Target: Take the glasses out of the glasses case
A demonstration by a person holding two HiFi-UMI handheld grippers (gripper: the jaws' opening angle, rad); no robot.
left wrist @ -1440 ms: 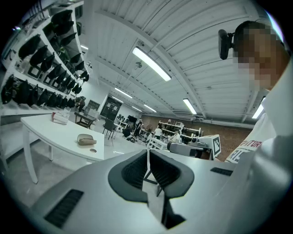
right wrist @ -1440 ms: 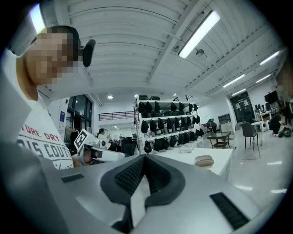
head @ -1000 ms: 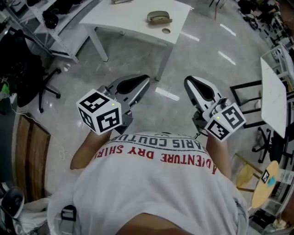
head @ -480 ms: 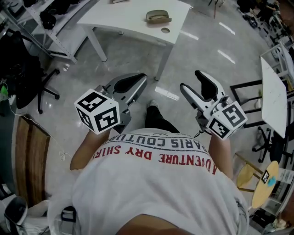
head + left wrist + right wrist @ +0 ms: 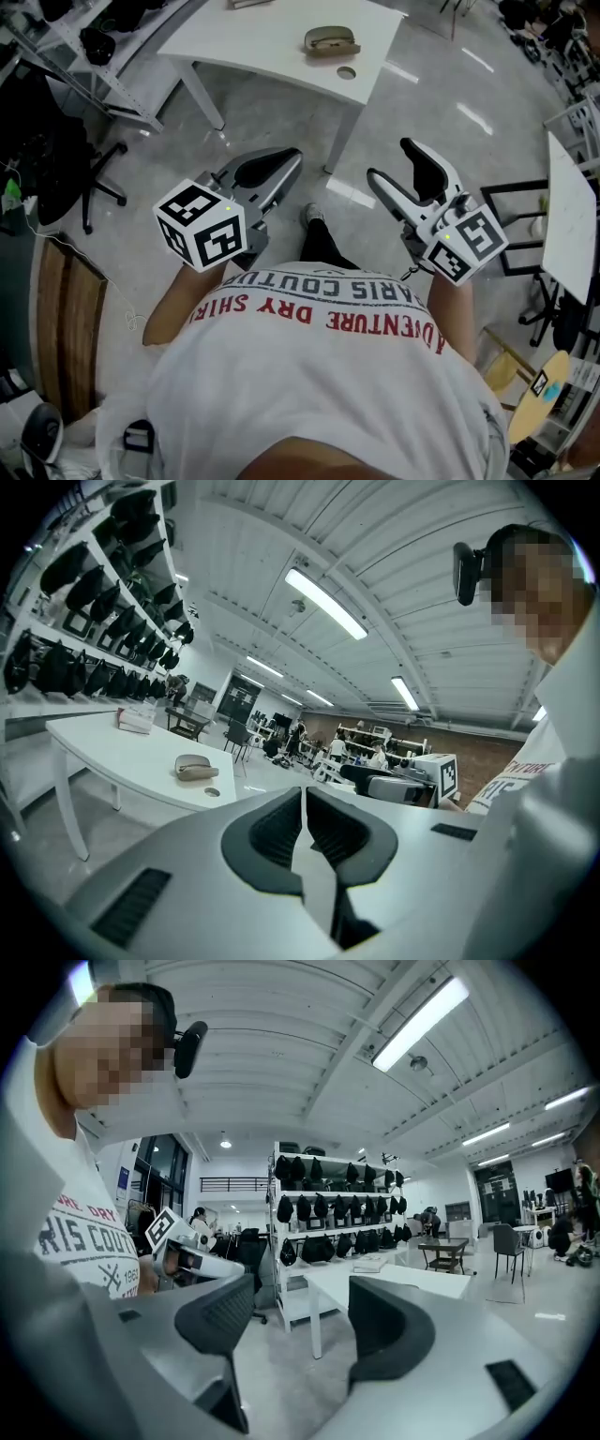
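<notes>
A beige glasses case (image 5: 330, 40) lies shut on the white table (image 5: 253, 42), far ahead of both grippers; it also shows in the left gripper view as the case (image 5: 195, 767) on that table (image 5: 103, 747). My left gripper (image 5: 291, 159) is held over the floor, shut and empty, its jaws together (image 5: 303, 794). My right gripper (image 5: 392, 161) is beside it at the same height. Its jaws have just been opening and stand wide (image 5: 300, 1302) with nothing between them. No glasses are visible.
A small round object (image 5: 346, 72) lies on the table near the case. An office chair (image 5: 89, 183) stands at the left, shelves with black bags (image 5: 333, 1208) behind it. A second white table (image 5: 574, 211) is at the right. My foot (image 5: 314, 217) is on the floor.
The right gripper's jaws went from closed to wide open. Both grippers moved a little forward toward the table, and a leg and foot came into view between them.
</notes>
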